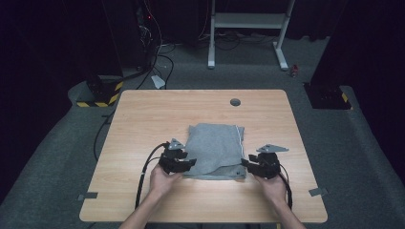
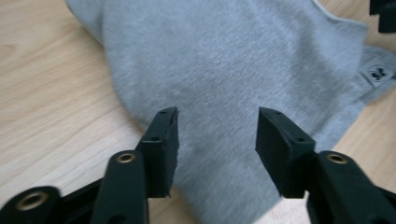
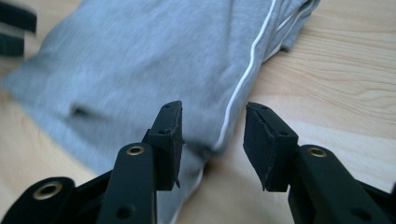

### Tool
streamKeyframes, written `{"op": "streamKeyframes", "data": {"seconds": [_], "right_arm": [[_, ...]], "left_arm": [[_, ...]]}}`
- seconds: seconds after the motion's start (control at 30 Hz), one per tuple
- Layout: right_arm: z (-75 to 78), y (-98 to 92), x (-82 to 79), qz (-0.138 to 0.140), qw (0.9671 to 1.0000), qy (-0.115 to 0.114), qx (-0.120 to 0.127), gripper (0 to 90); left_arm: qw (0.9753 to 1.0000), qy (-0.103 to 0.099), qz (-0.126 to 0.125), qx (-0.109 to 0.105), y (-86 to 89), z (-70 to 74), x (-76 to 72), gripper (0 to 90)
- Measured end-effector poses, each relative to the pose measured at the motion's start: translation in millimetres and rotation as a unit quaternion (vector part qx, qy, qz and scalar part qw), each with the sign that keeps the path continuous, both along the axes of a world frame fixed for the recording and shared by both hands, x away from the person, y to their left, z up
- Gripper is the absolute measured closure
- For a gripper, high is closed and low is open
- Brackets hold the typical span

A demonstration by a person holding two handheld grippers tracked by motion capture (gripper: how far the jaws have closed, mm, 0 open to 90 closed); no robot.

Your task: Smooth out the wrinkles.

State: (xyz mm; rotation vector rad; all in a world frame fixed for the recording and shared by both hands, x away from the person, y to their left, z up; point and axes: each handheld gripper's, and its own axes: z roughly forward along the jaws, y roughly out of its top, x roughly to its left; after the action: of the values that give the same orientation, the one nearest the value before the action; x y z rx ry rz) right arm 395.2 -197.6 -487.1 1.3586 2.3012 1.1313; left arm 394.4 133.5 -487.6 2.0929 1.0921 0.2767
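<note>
grey cloth, folded, lies flat near the middle of the wooden table, a little toward the person's side. a white stripe runs along one folded edge; a small tag sits near a corner.

left gripper at the cloth's near left corner, jaws spread, nothing between them but cloth lying below. right gripper at the near right corner, jaws also spread, straddling the striped edge, not closed on it.

risks, as i judge them:
- the layers are stacked at both corners; a shallow bite likely lifts the top layer alone and the fold opens.
- the right jaws sit right at the edge; closing slightly off would catch only the stripe hem and it slips out.
- uneven lift between the two hands would skew the cloth or drag it across the table.
</note>
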Motion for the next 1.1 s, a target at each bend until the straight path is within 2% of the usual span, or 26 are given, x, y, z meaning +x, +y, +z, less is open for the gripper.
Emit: {"op": "streamKeyframes", "data": {"seconds": [0.03,0.07,0.1,0.13,0.17,0.2,0.23,0.3,0.33,0.37,0.4,0.47,0.5,0.53,0.6,0.7,0.77,0.8,0.83,0.9,0.93,0.97,1.0,1.03,1.07,1.1], "right_arm": [[0.0,0.0,0.0,0.0,1.0,0.0,0.0,56.6],[-3.0,2.1,11.7,-0.01,0.9998,0.016,0.006,56.3],[-3.0,2.1,11.7,-0.01,0.9998,0.016,0.006,56.3],[-7.5,4.0,21.0,-0.018,0.999,0.039,0.014,56.8],[-9.9,5.3,24.6,-0.019,0.9986,0.05,0.01,58.6],[-12.5,6.4,27.2,-0.018,0.9981,0.058,0.009,63.1],[-12.5,6.4,27.2,-0.018,0.9981,0.058,0.009,63.1],[-14.1,8.6,27.5,-0.013,0.9978,0.064,0.008,76.1],[-10.2,12.0,22.3,-0.002,0.9992,0.04,-0.007,83.3],[-6.4,13.9,18.5,0.002,0.9995,0.029,-0.011,84.6],[-6.4,13.9,18.5,0.002,0.9995,0.029,-0.011,84.6],[7.4,18.2,6.0,0.017,0.9993,-0.003,-0.033,85.8],[7.4,18.2,6.0,0.017,0.9993,-0.003,-0.033,85.8],[14.3,17.3,-1.2,0.023,0.9991,-0.01,-0.033,85.8],[18.2,15.9,-8.0,0.026,0.999,-0.015,-0.034,85.7],[17.1,14.9,-13.4,0.029,0.9988,-0.014,-0.038,85.5],[8.3,15.4,-17.4,0.033,0.9981,-0.005,-0.053,85.2],[-4.4,16.1,-19.9,0.034,0.9971,0.017,-0.065,83.7],[-4.4,16.1,-19.9,0.034,0.9971,0.017,-0.065,83.7],[-12.2,14.9,-20.8,0.034,0.9969,0.028,-0.066,79.3],[-12.0,15.6,-22.1,0.027,0.9973,0.023,-0.063,72.4],[-12.0,15.6,-22.1,0.027,0.9973,0.023,-0.063,72.4],[-5.8,16.9,-23.3,0.015,0.9981,0.007,-0.06,66.2],[-5.8,16.9,-23.3,0.015,0.9981,0.007,-0.06,66.2],[2.5,20.2,-24.0,0.012,0.9987,-0.014,-0.049,65.1],[2.5,20.2,-24.0,0.012,0.9987,-0.014,-0.049,65.1]], "left_arm": [[1.0,0.0,0.0,0.0,0.0,0.0,0.0,45.9],[1.0,-0.004,-0.001,0.007,-6.6,-4.0,-1.6,44.9],[1.0,-0.004,-0.001,0.007,-6.6,-4.0,-1.6,43.8],[0.9999,-0.007,-0.005,0.014,-10.6,-7.2,-3.9,42.9],[0.9998,-0.007,-0.006,0.018,-12.1,-8.8,-5.2,42.4],[0.9998,-0.007,-0.006,0.018,-12.1,-8.8,-5.2,41.6],[0.9998,-0.005,-0.005,0.018,-13.8,-10.5,-6.6,41.6],[0.9996,-0.009,-0.004,0.026,-14.7,-13.2,-7.9,40.6],[0.9997,-0.007,-0.001,0.025,-13.8,-15.9,-8.1,40.6],[0.9997,-0.004,0.0,0.026,-13.5,-17.2,-7.8,40.6],[0.9997,-0.004,0.0,0.026,-13.5,-17.2,-7.8,40.2],[0.9996,-0.002,0.001,0.03,-13.0,-19.9,-8.6,40.1],[0.9995,-0.002,0.002,0.031,-12.5,-21.2,-9.0,40.1],[0.9994,0.001,0.005,0.034,-10.8,-23.1,-9.3,40.1],[0.9996,0.004,0.009,0.027,-10.3,-23.8,-10.4,40.0],[0.9994,0.003,0.007,0.033,-10.9,-23.7,-11.1,40.1],[0.9992,0.0,0.005,0.039,-10.8,-22.6,-12.2,40.0],[0.9994,-0.004,0.006,0.034,-9.5,-19.6,-13.7,39.8],[0.9994,-0.004,0.006,0.034,-9.5,-19.6,-13.7,39.8],[0.9996,-0.018,0.006,0.022,-7.0,-13.6,-13.6,39.8],[0.9995,-0.024,0.006,0.017,-6.6,-10.1,-12.7,39.4],[0.9995,-0.029,0.003,0.014,-6.7,-7.0,-10.7,39.4],[0.9995,-0.031,0.0,0.011,-9.1,-2.5,-6.3,38.5],[0.9995,-0.031,0.0,0.011,-9.1,-2.5,-6.3,38.3],[0.9992,-0.038,-0.003,0.011,-12.7,-1.3,-0.9,38.2],[0.9992,-0.038,-0.003,0.011,-12.7,-1.3,-0.9,38.3]]}}
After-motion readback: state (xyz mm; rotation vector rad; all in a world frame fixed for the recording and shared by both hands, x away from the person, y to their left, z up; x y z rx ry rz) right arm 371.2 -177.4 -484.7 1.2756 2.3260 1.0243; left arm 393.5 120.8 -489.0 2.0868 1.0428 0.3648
